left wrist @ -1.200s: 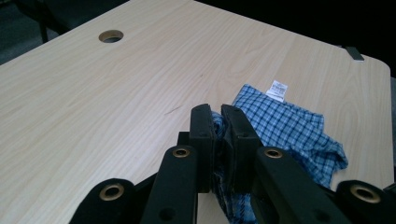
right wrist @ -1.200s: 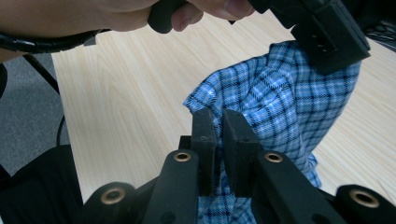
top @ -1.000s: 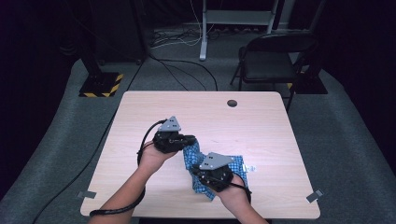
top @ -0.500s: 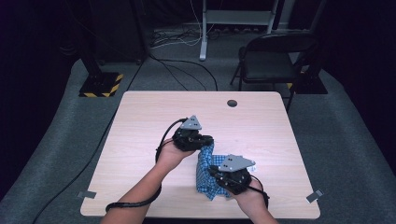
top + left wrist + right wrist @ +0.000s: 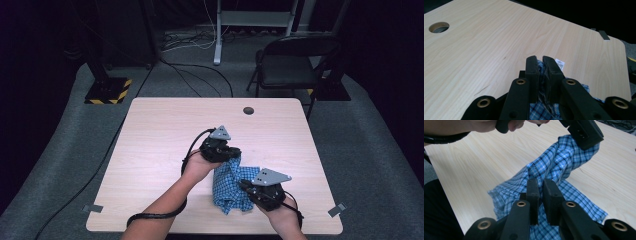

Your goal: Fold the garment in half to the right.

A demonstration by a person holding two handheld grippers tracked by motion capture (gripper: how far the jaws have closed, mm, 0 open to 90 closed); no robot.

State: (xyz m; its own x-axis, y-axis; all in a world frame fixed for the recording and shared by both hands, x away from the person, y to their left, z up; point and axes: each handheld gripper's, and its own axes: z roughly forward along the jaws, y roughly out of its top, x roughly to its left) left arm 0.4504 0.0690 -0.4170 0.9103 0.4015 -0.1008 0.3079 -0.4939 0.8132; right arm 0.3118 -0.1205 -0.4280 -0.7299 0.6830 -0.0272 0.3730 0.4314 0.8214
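In the high view the right gripper [image 5: 250, 189] sits at the lower right of the frame, low over the near edge of the table [image 5: 165, 125], with the person's right hand [image 5: 280, 217] behind it. Its jaws are closed on a fold of the blue checked cloth [image 5: 231, 186]; in the right gripper view the 2 black jaws pinch a raised ridge of the cloth [image 5: 554, 167] at mid-frame, with only fabric between them. The rest of the cloth lies bunched on the wood below and to both sides of the jaws.

Farther up, just left of centre in the high view, the left gripper [image 5: 235, 155] holds the cloth's far end, lifted off the table. Its jaws are also closed on the cloth: the left gripper view shows checked fabric [image 5: 541, 65] squeezed in the narrow gap, and a small white label [image 5: 559, 63] just right of the jaw tips.

Beyond, a round hole [image 5: 248, 110] marks the table's far edge, and a dark chair [image 5: 292, 62] stands on the floor at the upper right
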